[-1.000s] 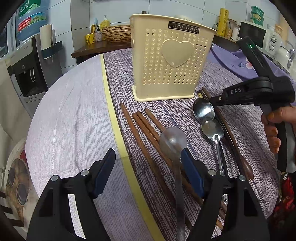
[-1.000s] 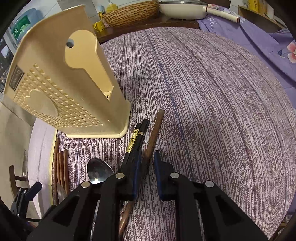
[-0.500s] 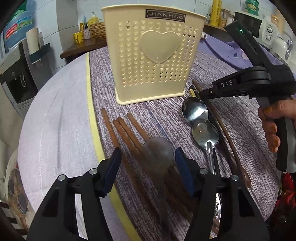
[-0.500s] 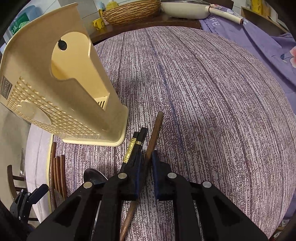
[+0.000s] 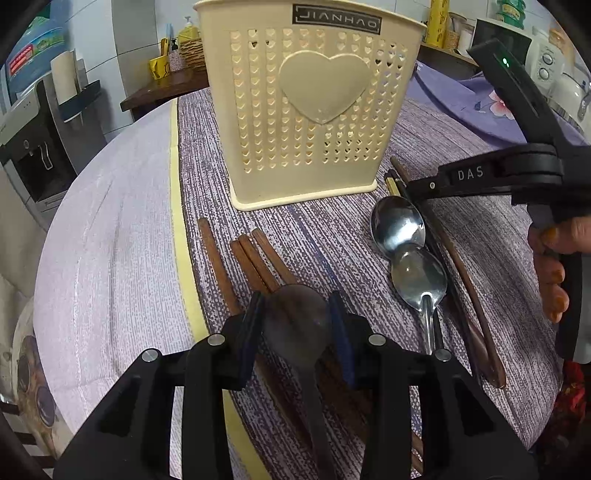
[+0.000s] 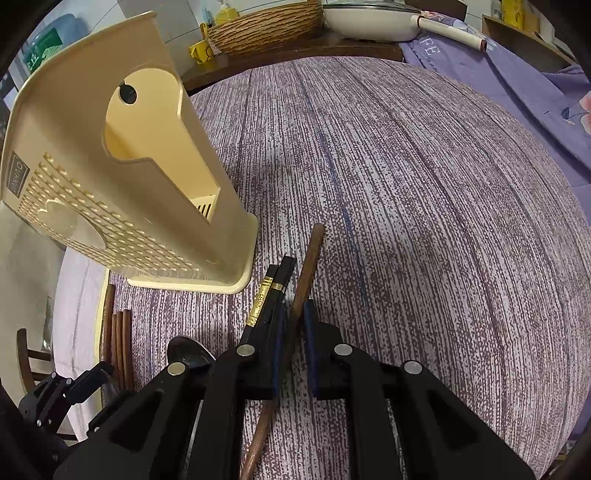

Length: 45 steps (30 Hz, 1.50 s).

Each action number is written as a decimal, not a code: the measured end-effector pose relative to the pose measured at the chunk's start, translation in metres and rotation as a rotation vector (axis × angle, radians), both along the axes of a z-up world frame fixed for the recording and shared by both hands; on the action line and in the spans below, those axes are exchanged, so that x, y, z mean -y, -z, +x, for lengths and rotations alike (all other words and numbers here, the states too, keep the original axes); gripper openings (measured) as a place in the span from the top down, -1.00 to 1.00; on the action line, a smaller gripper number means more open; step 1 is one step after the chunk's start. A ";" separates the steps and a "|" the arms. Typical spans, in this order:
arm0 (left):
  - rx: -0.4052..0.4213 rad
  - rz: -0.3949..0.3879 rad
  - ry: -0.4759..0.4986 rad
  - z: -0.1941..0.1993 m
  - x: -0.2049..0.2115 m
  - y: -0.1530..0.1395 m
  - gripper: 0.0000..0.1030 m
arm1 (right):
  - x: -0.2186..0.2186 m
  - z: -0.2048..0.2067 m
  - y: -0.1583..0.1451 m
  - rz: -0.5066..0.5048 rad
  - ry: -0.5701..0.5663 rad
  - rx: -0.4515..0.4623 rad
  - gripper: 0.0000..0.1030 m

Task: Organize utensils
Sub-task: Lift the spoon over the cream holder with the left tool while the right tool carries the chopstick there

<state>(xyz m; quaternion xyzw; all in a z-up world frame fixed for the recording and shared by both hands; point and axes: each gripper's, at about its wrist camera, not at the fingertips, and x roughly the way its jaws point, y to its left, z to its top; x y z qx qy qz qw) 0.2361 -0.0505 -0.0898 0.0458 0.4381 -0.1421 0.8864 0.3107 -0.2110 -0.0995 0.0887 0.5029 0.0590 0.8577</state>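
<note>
A cream utensil holder (image 5: pixel 314 110) with a heart stands upright on the purple cloth; it also shows in the right wrist view (image 6: pixel 122 184). My left gripper (image 5: pixel 297 317) is shut on a metal spoon (image 5: pixel 295 325) by its bowl. Several brown chopsticks (image 5: pixel 255 254) lie under it. Two more metal spoons (image 5: pixel 399 225) lie to the right. My right gripper (image 6: pixel 293 325) is narrowly closed around a brown wooden stick (image 6: pixel 306 266) beside black chopsticks (image 6: pixel 273 288) with gold bands; the stick still lies on the cloth.
A yellow stripe (image 5: pixel 181 221) edges the purple cloth beside the pale tablecloth. A wicker basket (image 6: pixel 266 26) and a white pan (image 6: pixel 373 22) sit on a wooden counter behind. A purple floral cloth (image 6: pixel 535 74) lies at the far right.
My left gripper has moved forward and closed from wide open onto the spoon's bowl. My right gripper has narrowed around the brown stick.
</note>
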 end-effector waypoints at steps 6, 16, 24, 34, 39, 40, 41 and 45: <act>0.054 -0.040 -0.019 -0.005 -0.009 -0.021 0.29 | 0.013 -0.016 -0.024 0.028 0.012 0.130 0.86; 0.203 -0.126 -0.058 -0.026 -0.032 -0.081 0.29 | 0.029 -0.075 -0.088 0.048 -0.032 0.405 0.86; 0.299 -0.139 -0.074 -0.042 -0.039 -0.113 0.29 | 0.037 -0.115 -0.119 0.049 -0.081 0.518 0.86; 0.337 -0.154 -0.068 -0.038 -0.042 -0.137 0.29 | 0.031 -0.124 -0.147 0.046 -0.134 0.583 0.86; 0.399 -0.204 -0.093 -0.019 -0.051 -0.178 0.29 | 0.026 -0.115 -0.181 0.104 -0.145 0.652 0.87; 0.415 -0.217 -0.105 -0.014 -0.053 -0.188 0.29 | 0.024 -0.112 -0.193 0.118 -0.145 0.685 0.86; 0.434 -0.231 -0.113 -0.008 -0.054 -0.200 0.29 | 0.022 -0.111 -0.202 0.124 -0.142 0.715 0.86; 0.521 -0.266 -0.154 0.019 -0.056 -0.240 0.29 | 0.013 -0.098 -0.241 0.155 -0.119 0.826 0.86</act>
